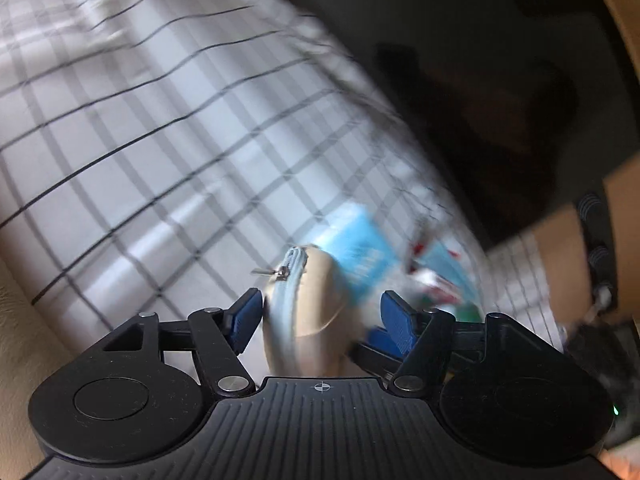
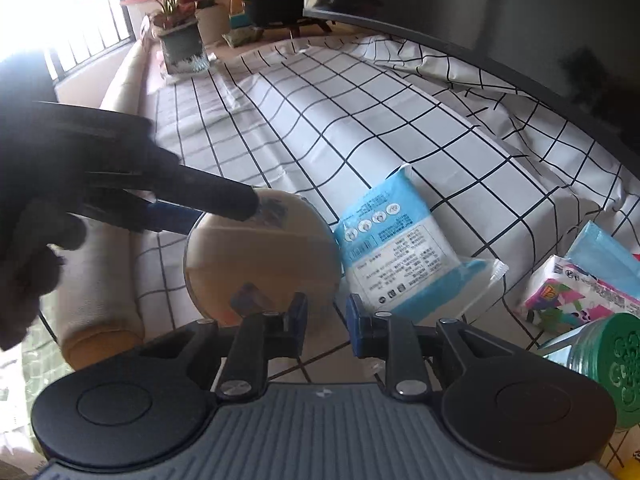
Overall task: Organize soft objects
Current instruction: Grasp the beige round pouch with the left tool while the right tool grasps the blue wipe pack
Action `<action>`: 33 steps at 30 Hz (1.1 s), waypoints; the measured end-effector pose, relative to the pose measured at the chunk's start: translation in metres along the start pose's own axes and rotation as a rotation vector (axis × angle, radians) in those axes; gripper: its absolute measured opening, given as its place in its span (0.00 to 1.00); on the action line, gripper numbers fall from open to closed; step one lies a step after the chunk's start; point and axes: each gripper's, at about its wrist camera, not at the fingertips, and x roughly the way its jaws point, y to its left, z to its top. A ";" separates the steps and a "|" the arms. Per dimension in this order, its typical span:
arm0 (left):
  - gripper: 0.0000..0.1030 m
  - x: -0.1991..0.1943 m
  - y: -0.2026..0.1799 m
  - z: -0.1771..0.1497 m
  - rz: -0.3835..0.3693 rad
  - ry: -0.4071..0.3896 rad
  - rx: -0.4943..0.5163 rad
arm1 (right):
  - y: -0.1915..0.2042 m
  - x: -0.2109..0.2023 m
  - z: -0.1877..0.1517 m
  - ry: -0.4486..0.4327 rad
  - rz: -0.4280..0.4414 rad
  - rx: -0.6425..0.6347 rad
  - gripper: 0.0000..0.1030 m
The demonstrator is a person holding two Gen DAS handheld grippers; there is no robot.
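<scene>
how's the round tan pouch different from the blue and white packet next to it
The round tan pouch is a plain beige disc with a zip around its rim; the blue and white packet is rectangular and covered in print. The pouch sits between the fingers of the left claw, raised on edge, while the packet lies flat on the checked cloth with nothing touching it. Both look soft and of similar size.

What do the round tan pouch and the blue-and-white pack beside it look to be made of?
Round tan pouch: likely matte fabric or faux leather; its light blue zipper band shows in the left wrist view.
Blue-and-white pack: glossy plastic film, judging by its sheen, printed text and clear crimped end seal. Contents hidden.
</scene>
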 end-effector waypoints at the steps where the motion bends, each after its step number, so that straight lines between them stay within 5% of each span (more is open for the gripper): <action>1: 0.68 -0.002 -0.011 -0.001 0.008 0.008 0.035 | -0.001 -0.002 -0.001 -0.005 0.005 -0.004 0.22; 4: 0.68 0.010 -0.039 -0.007 0.092 0.047 0.150 | -0.003 -0.007 -0.008 -0.022 0.016 -0.019 0.22; 9: 0.65 0.037 -0.045 -0.013 0.105 0.071 0.115 | -0.010 -0.010 -0.022 -0.013 0.017 -0.022 0.22; 11: 0.56 0.043 -0.048 -0.015 0.139 0.060 0.138 | -0.014 -0.017 -0.026 -0.010 0.003 -0.041 0.22; 12: 0.43 0.045 -0.050 -0.015 0.167 0.057 0.155 | -0.016 -0.023 -0.027 -0.014 -0.008 -0.057 0.22; 13: 0.44 0.046 -0.050 -0.017 0.190 0.051 0.171 | -0.019 -0.031 -0.028 -0.020 -0.021 -0.075 0.23; 15: 0.44 0.042 -0.049 -0.020 0.185 0.043 0.170 | -0.027 -0.048 -0.024 -0.035 -0.057 -0.126 0.34; 17: 0.43 0.036 -0.049 -0.026 0.190 0.033 0.177 | -0.028 -0.060 -0.015 -0.057 -0.112 -0.216 0.74; 18: 0.43 0.033 -0.049 -0.028 0.203 0.023 0.183 | -0.027 -0.064 -0.009 -0.071 -0.136 -0.274 0.78; 23: 0.43 0.005 -0.046 -0.035 0.306 -0.080 0.176 | -0.008 -0.043 0.022 -0.036 -0.182 -0.531 0.80; 27: 0.43 -0.016 -0.035 -0.039 0.331 -0.157 0.128 | 0.000 0.000 0.041 0.081 -0.092 -0.531 0.80; 31: 0.43 -0.029 -0.028 -0.043 0.350 -0.200 0.099 | -0.001 0.036 0.054 0.160 -0.112 -0.464 0.80; 33: 0.43 -0.031 -0.027 -0.047 0.343 -0.207 0.083 | -0.005 0.040 0.057 0.187 -0.093 -0.396 0.72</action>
